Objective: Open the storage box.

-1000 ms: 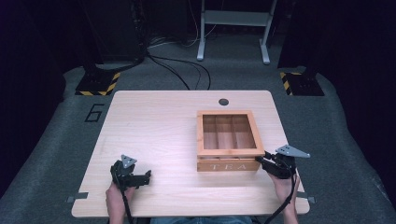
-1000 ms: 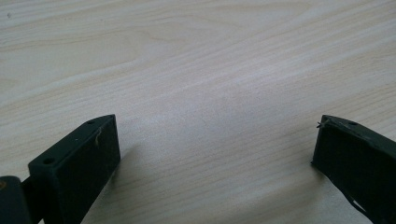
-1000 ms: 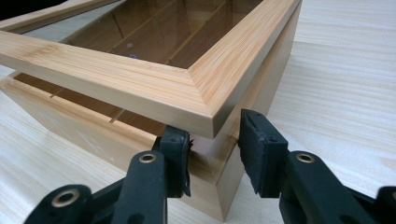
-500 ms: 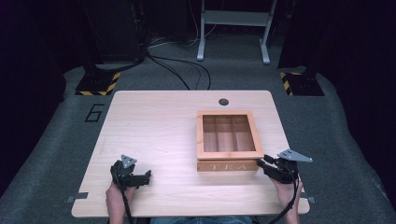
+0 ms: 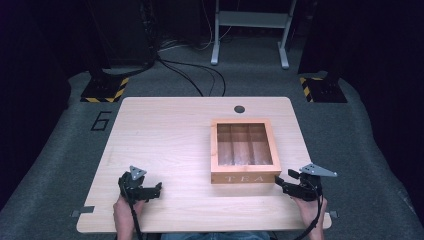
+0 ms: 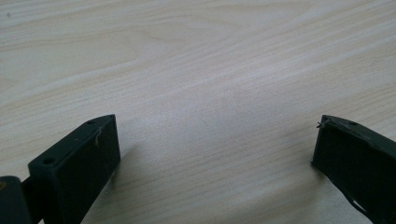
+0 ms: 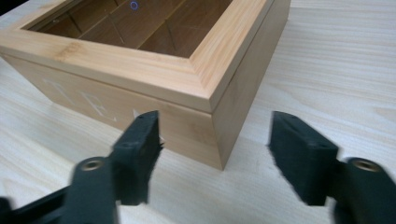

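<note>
Tea box [image 5: 245, 151], wooden with a glass-paned lid and TEA lettered on its front face, sits right of centre on the table [image 5: 165, 140], and the right gripper [image 5: 285, 181] is lined up at its near right corner, roughly five o'clock from the box. From the right gripper view, that corner [image 7: 219, 140] stands squarely between the two black jaws, which are spread wide with nothing between their pads; they are near the wood, apparently just short of it. The lid looks shut, its seam running just under the top frame. Over at eight o'clock from the box and well apart from it, the left gripper [image 5: 150, 190] rests low over bare table, its jaws also spread and empty, as the left gripper view confirms. My read: the step in hand is getting a hold on the lid to lift it. To do it well, the right claw should rise to the lid frame above the seam, not the body below, and bite a flat edge, not the corner, where pads could slip. Bringing the left gripper across to steady the base would likely stop the box from sliding or tipping.
</note>
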Demonstrator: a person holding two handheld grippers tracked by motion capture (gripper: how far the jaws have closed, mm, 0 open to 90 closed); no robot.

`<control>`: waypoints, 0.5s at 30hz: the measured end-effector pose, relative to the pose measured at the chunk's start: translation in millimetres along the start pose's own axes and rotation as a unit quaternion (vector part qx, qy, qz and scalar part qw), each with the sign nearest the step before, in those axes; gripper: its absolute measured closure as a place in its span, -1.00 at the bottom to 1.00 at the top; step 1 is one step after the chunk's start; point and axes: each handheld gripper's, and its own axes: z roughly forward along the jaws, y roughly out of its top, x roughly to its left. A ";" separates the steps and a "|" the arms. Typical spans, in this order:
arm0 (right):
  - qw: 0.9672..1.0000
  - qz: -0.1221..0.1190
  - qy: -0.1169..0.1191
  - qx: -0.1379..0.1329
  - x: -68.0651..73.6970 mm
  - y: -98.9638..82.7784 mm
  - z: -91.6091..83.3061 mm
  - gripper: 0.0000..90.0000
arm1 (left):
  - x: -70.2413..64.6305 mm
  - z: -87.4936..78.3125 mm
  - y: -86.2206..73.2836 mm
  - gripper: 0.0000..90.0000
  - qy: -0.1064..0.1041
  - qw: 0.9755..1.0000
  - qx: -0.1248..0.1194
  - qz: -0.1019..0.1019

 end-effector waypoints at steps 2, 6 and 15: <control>1.000 -0.006 -0.006 0.005 -1.1 -3.1 -1.7 -0.53 | 0.0 0.3 -0.1 -0.99 0.001 1.000 -0.001 -0.001; 1.000 -0.008 -0.024 0.012 -8.0 -14.1 -6.3 -0.67 | 0.5 -0.1 0.1 -0.99 -0.002 1.000 0.002 0.000; 0.997 -0.012 -0.066 0.043 -22.8 -34.6 -8.1 -0.76 | 0.6 0.0 0.2 -0.99 -0.003 1.000 0.003 -0.001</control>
